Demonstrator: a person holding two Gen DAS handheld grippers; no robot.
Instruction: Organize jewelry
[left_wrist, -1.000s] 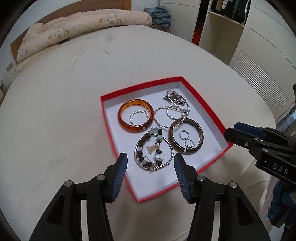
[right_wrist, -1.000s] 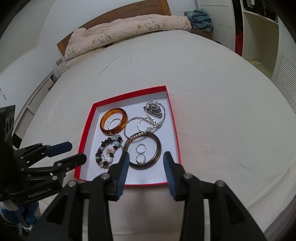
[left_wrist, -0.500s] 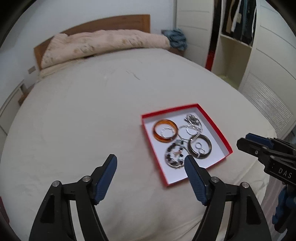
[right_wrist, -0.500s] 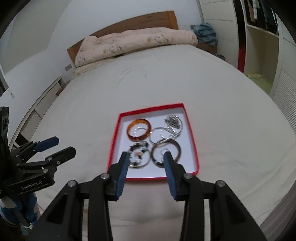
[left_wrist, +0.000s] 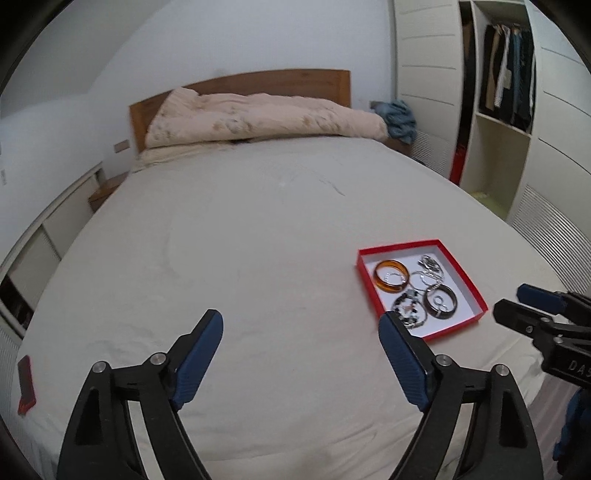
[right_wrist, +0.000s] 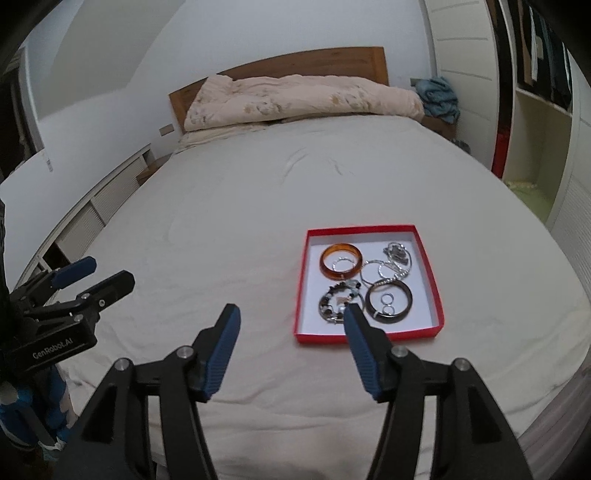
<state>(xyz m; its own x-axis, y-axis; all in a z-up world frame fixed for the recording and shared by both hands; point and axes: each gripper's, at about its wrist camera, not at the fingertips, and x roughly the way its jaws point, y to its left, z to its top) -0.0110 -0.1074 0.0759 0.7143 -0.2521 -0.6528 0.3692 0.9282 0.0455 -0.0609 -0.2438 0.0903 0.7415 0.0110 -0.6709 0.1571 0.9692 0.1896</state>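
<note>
Both tongs, left (left_wrist: 301, 332) and right (right_wrist: 291, 325), just opening, gape empty above bare bedsheet (left_wrist: 240, 240) beside red tray (right_wrist: 301, 295).

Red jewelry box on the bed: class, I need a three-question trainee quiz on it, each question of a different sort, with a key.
1. True or false: the amber bangle lies inside the red box.
2. Multiple choice: the two small silver rings lie (A) inside the dark bangle, (B) on the bed sheet, (C) between the fingers of the right gripper.
3. Fill in: neither the left gripper nor the right one holds ____.

Key: 1 true; 2 A; 3 anything: both stand open over the sheet, having just been opening, nothing between the jaws.
</note>
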